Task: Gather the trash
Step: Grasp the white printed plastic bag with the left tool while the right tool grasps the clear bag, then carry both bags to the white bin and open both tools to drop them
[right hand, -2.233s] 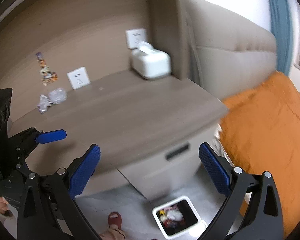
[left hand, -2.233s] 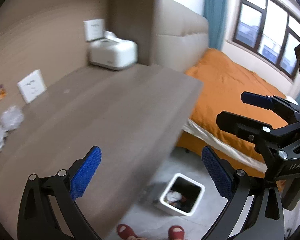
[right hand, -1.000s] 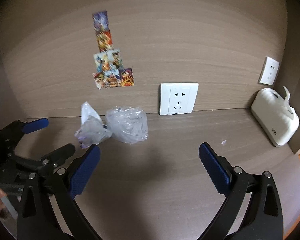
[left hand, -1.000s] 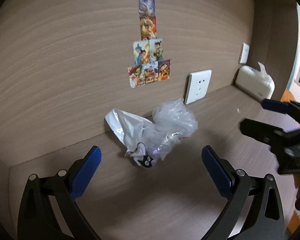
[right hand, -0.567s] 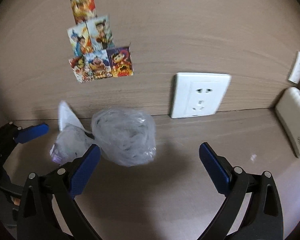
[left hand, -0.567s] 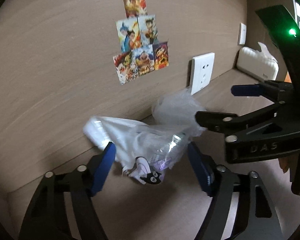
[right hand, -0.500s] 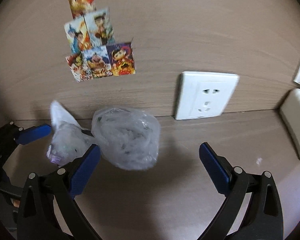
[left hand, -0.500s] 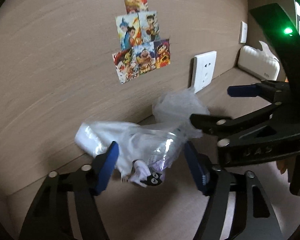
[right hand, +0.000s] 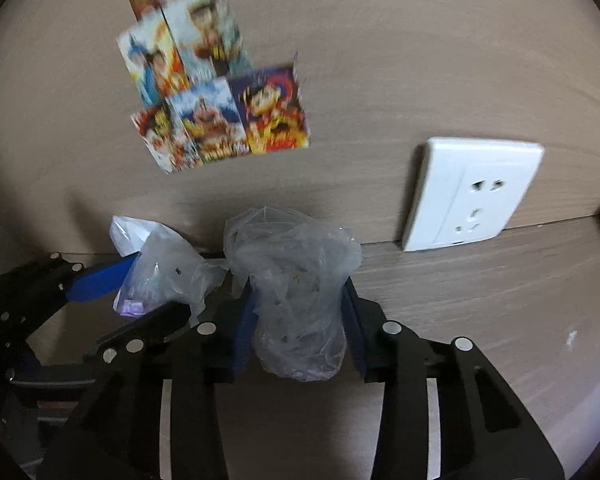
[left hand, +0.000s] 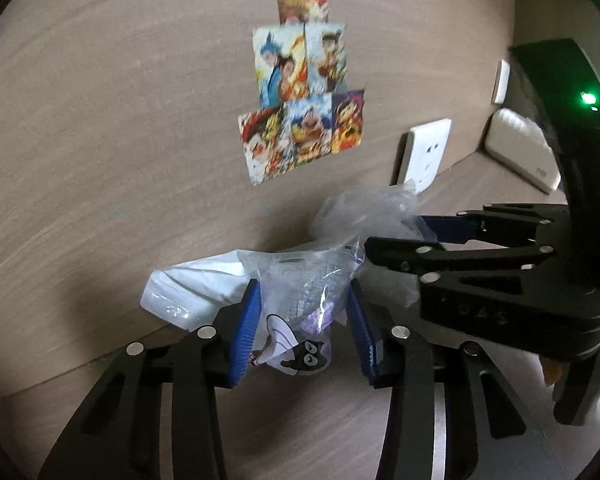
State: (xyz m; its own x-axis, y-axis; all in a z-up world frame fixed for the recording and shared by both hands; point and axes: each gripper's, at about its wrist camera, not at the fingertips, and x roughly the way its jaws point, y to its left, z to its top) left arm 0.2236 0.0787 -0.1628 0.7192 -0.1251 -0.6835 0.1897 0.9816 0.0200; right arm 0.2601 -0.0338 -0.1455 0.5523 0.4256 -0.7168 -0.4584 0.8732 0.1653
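Two pieces of trash lie on the wooden desktop (right hand: pixel 480 304) against the back wall. My left gripper (left hand: pixel 304 326) is shut on a crumpled white and clear wrapper with a black cat print (left hand: pixel 300 312); it also shows in the right wrist view (right hand: pixel 160 276). My right gripper (right hand: pixel 298 330) is shut on a crumpled clear plastic bag (right hand: pixel 296 292), just right of the wrapper. The bag shows in the left wrist view (left hand: pixel 364 216), with the right gripper's fingers (left hand: pixel 452 252) around it.
Cartoon cards (left hand: pixel 300 108) are stuck on the wooden wall above the trash. A white wall socket (right hand: pixel 472 196) sits to the right. A white tissue box (left hand: pixel 520 156) stands further right along the desk.
Both grippers moved in towards the wall and closed, the left on the printed wrapper, the right on the clear bag. Earlier both were wide open.
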